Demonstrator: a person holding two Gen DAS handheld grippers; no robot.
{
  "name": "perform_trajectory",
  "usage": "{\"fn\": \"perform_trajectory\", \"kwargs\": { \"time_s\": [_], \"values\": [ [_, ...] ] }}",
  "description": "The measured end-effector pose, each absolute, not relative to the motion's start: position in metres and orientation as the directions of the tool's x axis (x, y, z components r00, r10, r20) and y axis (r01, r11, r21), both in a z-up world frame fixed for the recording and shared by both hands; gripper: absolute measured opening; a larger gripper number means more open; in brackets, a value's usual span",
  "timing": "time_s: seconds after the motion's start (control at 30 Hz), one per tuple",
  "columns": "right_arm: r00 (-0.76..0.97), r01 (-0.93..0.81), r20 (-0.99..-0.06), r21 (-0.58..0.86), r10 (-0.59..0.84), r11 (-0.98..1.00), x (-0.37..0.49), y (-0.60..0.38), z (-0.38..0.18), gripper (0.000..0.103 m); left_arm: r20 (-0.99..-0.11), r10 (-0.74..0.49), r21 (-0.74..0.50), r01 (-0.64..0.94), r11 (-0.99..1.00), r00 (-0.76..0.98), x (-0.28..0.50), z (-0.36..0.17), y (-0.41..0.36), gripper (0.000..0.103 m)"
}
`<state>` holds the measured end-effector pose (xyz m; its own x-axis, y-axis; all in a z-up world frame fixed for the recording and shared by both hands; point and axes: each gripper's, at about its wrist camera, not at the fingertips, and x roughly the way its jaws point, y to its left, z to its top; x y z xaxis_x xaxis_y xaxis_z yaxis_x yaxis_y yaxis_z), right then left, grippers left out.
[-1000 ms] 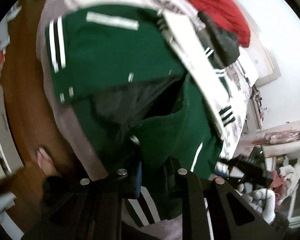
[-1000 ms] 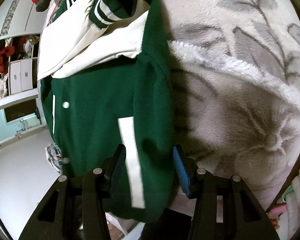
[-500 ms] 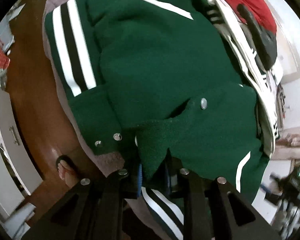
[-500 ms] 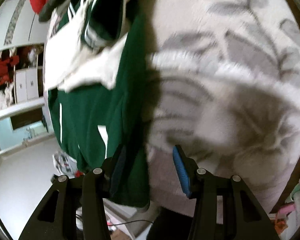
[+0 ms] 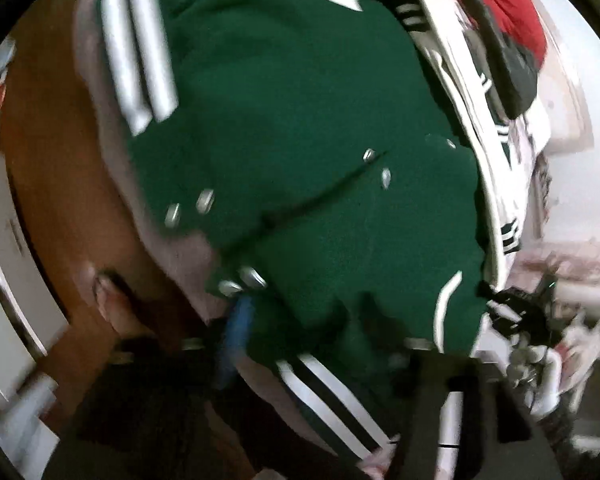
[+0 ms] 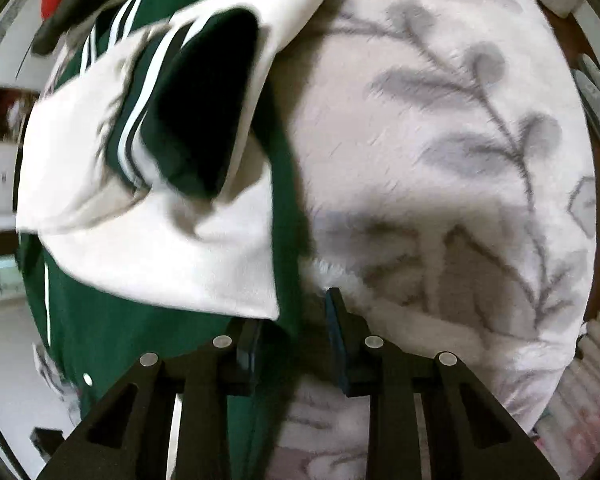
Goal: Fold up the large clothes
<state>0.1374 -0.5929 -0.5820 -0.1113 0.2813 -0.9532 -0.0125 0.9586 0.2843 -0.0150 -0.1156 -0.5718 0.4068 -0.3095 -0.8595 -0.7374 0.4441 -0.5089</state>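
A green varsity jacket (image 5: pixel 300 128) with white sleeves lies spread on a bed, snap buttons showing along its front. My left gripper (image 5: pixel 328 344) hovers low over the front flap near the striped hem (image 5: pixel 332 396). Its jaws are opening and stand wide, with nothing pinched; one blue pad (image 5: pixel 240 328) shows, blurred. In the right wrist view a white sleeve (image 6: pixel 160 264) is folded across the green body (image 6: pixel 112 340). My right gripper (image 6: pixel 292 328) is closing around the jacket's green side edge (image 6: pixel 288 304). The cloth sits between the jaws, with a gap still at the right pad.
A pale blanket with a grey leaf pattern (image 6: pixel 440 160) covers the bed to the right of the jacket. A red garment (image 5: pixel 512 8) and a dark object (image 5: pixel 504 64) lie at the far end. A person's sandalled foot (image 5: pixel 112 304) stands on the wooden floor (image 5: pixel 48 200), beside white drawers (image 5: pixel 4 264).
The left gripper let go of the green front flap, which now lies flat, and its jaws spread wide. The right gripper slid along the jacket's edge toward the folded sleeve and narrowed.
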Motion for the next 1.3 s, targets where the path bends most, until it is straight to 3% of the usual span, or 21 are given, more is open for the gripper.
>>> {"fn": "perform_trajectory", "kwargs": {
  "time_s": [0.03,0.13,0.3,0.37,0.47,0.5,0.53,0.67,0.77,0.83,0.9,0.97,1.0,1.07,1.1,1.13,1.3],
  "values": [
    [-0.148,-0.018,-0.944,0.302,0.296,0.953,0.133,-0.593,-0.582,0.032,-0.838,-0.319,-0.541,-0.752,0.378,0.442,-0.031,-0.575,-0.118,0.076],
    [-0.206,0.027,-0.903,0.379,0.376,0.925,0.121,-0.603,-0.580,0.053,-0.785,-0.354,-0.596,-0.777,0.205,0.508,-0.055,-0.597,-0.125,0.076],
    [-0.235,0.085,-0.850,0.466,0.472,0.881,0.099,-0.625,-0.583,0.056,-0.678,-0.431,-0.660,-0.751,0.001,0.595,-0.053,-0.662,-0.147,0.076],
    [-0.246,0.115,-0.837,0.475,0.489,0.872,0.089,-0.630,-0.587,0.056,-0.661,-0.398,-0.671,-0.738,-0.067,0.637,-0.051,-0.667,-0.149,0.075],
    [-0.250,0.144,-0.825,0.486,0.507,0.862,0.082,-0.634,-0.591,0.056,-0.699,-0.296,-0.681,-0.732,0.000,0.651,-0.052,-0.643,-0.149,0.060],
    [-0.247,0.138,-0.824,0.490,0.509,0.861,0.080,-0.636,-0.590,0.056,-0.710,-0.263,-0.684,-0.728,0.039,0.653,-0.052,-0.629,-0.149,0.026],
    [-0.245,0.126,-0.824,0.496,0.512,0.859,0.080,-0.636,-0.587,0.056,-0.744,-0.237,-0.657,-0.748,0.095,0.625,-0.052,-0.615,-0.147,0.003],
    [-0.239,0.087,-0.821,0.513,0.518,0.854,0.080,-0.617,-0.568,0.056,-0.753,-0.138,-0.658,-0.738,0.152,0.643,-0.061,-0.569,-0.125,0.003],
    [-0.266,0.086,-0.790,0.551,0.552,0.830,0.072,-0.612,-0.562,0.056,-0.800,-0.162,-0.600,-0.762,0.246,0.578,-0.050,-0.565,-0.110,0.004],
    [-0.328,0.040,-0.807,0.508,0.492,0.860,0.056,-0.598,-0.573,0.055,-0.835,-0.170,-0.550,-0.781,0.296,0.523,-0.044,-0.568,-0.114,0.004],
    [-0.373,-0.001,-0.842,0.420,0.389,0.908,0.043,-0.598,-0.591,0.043,-0.863,-0.202,-0.506,-0.798,0.327,0.464,-0.039,-0.575,-0.117,0.006],
    [-0.385,0.024,-0.846,0.390,0.369,0.920,0.034,-0.607,-0.606,0.041,-0.900,-0.188,-0.435,-0.827,0.355,0.393,-0.050,-0.576,-0.120,0.007],
    [-0.385,0.023,-0.845,0.393,0.370,0.919,0.035,-0.608,-0.605,0.041,-0.908,-0.178,-0.418,-0.833,0.361,0.379,-0.052,-0.573,-0.118,0.014],
    [-0.381,-0.002,-0.850,0.396,0.365,0.918,0.039,-0.608,-0.591,0.041,-0.933,-0.121,-0.358,-0.842,0.403,0.339,-0.053,-0.563,-0.123,0.048],
    [-0.360,-0.001,-0.857,0.397,0.370,0.918,0.041,-0.606,-0.583,0.043,-0.941,-0.089,-0.331,-0.839,0.432,0.326,-0.055,-0.557,-0.127,0.078],
    [-0.324,-0.003,-0.869,0.395,0.373,0.919,0.045,-0.611,-0.571,0.044,-0.950,-0.038,-0.289,-0.832,0.473,0.309,-0.052,-0.548,-0.131,0.085],
    [-0.130,-0.019,-0.914,0.389,0.383,0.921,0.084,-0.627,-0.540,0.048,-0.947,0.179,-0.083,-0.744,0.663,0.266,-0.010,-0.524,-0.156,0.086]
  ]
}}
